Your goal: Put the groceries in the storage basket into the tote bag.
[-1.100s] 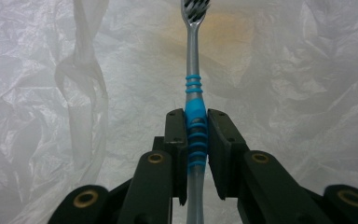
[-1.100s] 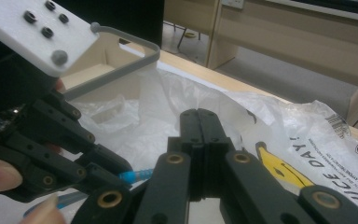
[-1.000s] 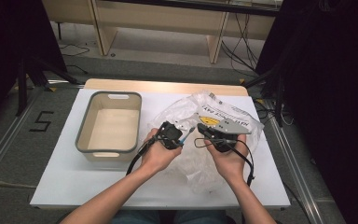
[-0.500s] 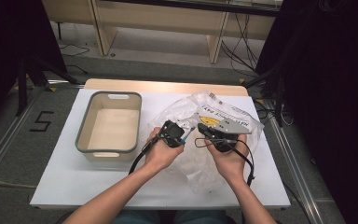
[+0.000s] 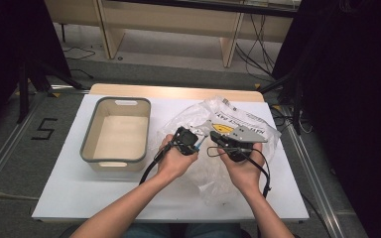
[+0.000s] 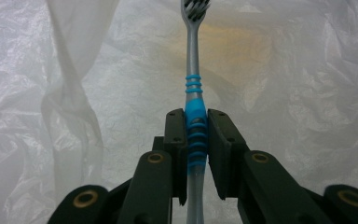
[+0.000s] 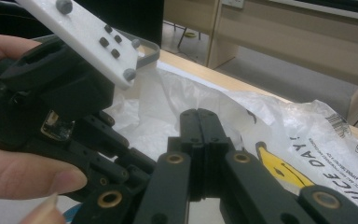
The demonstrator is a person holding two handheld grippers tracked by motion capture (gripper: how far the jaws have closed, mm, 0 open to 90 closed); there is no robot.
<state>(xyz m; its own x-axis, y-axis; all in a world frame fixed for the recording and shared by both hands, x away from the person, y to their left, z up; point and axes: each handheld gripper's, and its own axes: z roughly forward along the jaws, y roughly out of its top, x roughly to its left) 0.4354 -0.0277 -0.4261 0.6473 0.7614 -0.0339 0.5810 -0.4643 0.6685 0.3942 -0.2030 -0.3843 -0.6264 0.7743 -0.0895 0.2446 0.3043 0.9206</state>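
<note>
A toothbrush (image 6: 194, 84) with a grey handle and a blue ribbed grip stands between the jaws of my left gripper (image 6: 197, 121), which is shut on that grip; the bristle head points away toward the crinkled clear plastic bag (image 6: 284, 70). In the high view my left gripper (image 5: 192, 143) and right gripper (image 5: 214, 138) are held close together over the plastic bag (image 5: 238, 121) at the table's middle right. My right gripper (image 7: 198, 114) has its jaws pressed together, and nothing shows between them. The left gripper (image 7: 74, 116) is just to its left.
A beige bin with a grey rim (image 5: 90, 134) stands empty on the white table (image 5: 69, 193) to the left of my hands. The bag carries a yellow print and black lettering (image 7: 284, 170). Wooden furniture and cables lie beyond the table's far edge.
</note>
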